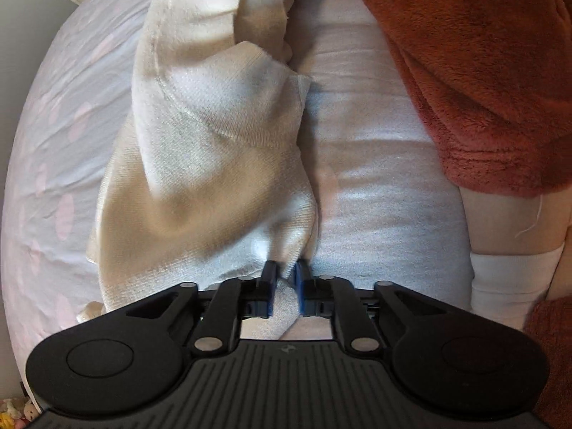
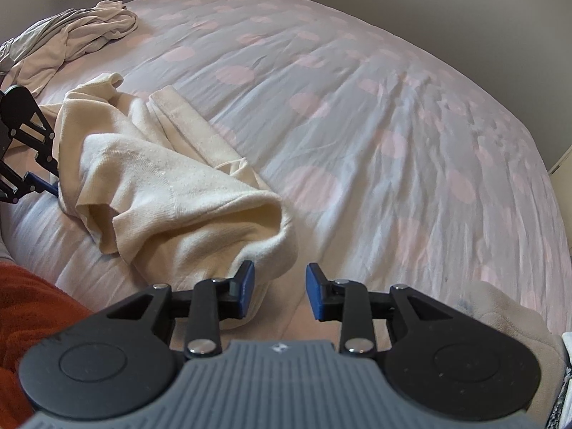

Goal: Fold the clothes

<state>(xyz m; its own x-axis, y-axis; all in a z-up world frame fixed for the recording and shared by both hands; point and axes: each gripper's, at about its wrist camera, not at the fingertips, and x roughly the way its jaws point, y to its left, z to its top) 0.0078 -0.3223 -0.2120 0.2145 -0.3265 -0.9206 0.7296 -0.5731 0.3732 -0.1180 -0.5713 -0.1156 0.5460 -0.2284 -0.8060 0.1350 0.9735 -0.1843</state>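
Cream knit garment [image 1: 214, 150], crumpled, lies on the spotted bedsheet [image 2: 357, 125] near the bed's front edge. Nearest, the left gripper [image 1: 285, 277] has its blue pads closed on a pinch of its edge, the fabric bunching between them. The right gripper [image 2: 280, 287] stands with jaws apart; the garment's folded corner touches its left pad, nothing clamped. A rust fleece sleeve [image 1: 482, 71] cuts off the right side (the person's arm beneath it). Farther back lies a grey-and-cream clothes heap [image 2: 71, 35], partly out of frame.
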